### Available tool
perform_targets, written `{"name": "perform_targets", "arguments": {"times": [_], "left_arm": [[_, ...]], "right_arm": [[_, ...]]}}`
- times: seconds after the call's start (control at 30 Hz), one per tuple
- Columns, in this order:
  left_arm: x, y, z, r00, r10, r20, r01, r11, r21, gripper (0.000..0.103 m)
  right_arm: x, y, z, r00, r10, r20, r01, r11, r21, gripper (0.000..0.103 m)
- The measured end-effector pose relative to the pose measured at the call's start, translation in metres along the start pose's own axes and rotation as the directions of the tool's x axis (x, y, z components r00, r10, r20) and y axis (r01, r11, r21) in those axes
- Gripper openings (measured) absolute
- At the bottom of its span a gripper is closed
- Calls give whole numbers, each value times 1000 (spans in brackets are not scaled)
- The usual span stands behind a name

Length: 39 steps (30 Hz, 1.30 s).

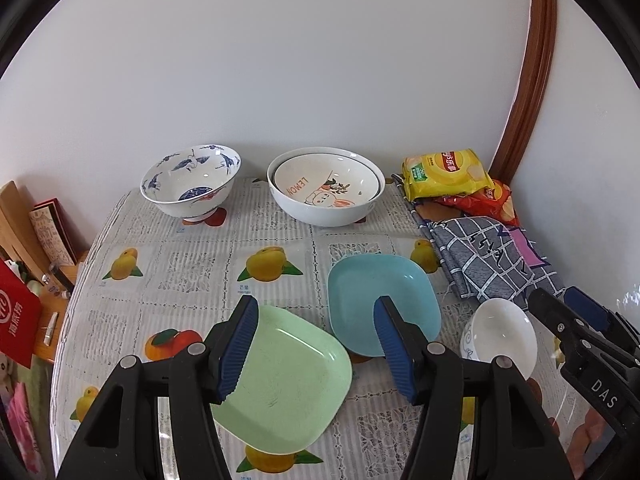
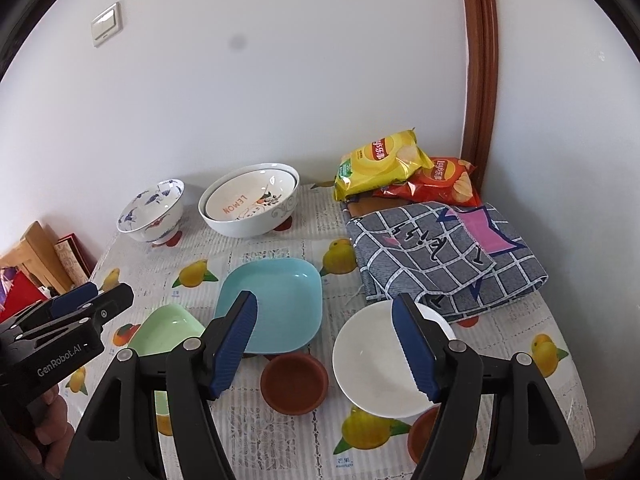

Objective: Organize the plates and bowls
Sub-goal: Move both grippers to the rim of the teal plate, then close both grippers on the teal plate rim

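Observation:
A green square plate [image 1: 284, 376] [image 2: 168, 330] lies near the table front. A blue square plate [image 1: 380, 300] [image 2: 276, 304] lies just behind it. A small white bowl [image 1: 500, 336] [image 2: 376, 356] sits to the right. At the back stand a blue-patterned bowl [image 1: 192, 184] [image 2: 154, 212] and a large white bowl [image 1: 324, 192] [image 2: 250, 204] with a "LEMON" bowl nested inside. My left gripper [image 1: 316, 344] is open above the green plate and holds nothing. My right gripper [image 2: 324, 348] is open and empty, its right finger over the white bowl.
Two chip bags [image 1: 448, 174] [image 2: 384, 164] and a folded checked cloth [image 1: 492, 256] [image 2: 444, 256] lie at the back right. Brown coasters [image 2: 294, 382] sit on the fruit-print tablecloth [image 1: 180, 264]. A wall is behind; boxes [image 1: 40, 232] stand off the left edge.

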<state>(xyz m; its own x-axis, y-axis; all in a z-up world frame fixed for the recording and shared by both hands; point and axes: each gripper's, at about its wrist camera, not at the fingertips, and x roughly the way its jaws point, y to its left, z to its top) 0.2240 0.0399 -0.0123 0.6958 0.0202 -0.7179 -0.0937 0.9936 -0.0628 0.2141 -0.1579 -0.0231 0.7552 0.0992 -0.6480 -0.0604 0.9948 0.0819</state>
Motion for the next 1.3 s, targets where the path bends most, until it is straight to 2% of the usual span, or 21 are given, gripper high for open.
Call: {"name": "perform_targets", "arguments": {"times": [0.3, 0.63, 0.97, 1.03, 1.3], "left_arm": [[42, 3, 6, 999, 2, -52, -3, 1000, -11, 58], [90, -3, 15, 993, -35, -112, 35, 999, -1, 58], [140, -6, 16, 979, -76, -192, 75, 997, -12, 58], [150, -7, 14, 975, -76, -209, 75, 997, -10, 58], [176, -10, 9, 963, -85, -256, 84, 996, -12, 57]], "right_arm": [[41, 1, 8, 1000, 15, -22, -15, 1000, -4, 69], [96, 7, 18, 993, 46, -105, -48, 999, -18, 69], [150, 14, 15, 982, 43, -182, -52, 998, -44, 69], [161, 15, 12, 978, 42, -205, -53, 997, -51, 63], [184, 18, 5, 960, 0, -281, -25, 996, -83, 54]]}}
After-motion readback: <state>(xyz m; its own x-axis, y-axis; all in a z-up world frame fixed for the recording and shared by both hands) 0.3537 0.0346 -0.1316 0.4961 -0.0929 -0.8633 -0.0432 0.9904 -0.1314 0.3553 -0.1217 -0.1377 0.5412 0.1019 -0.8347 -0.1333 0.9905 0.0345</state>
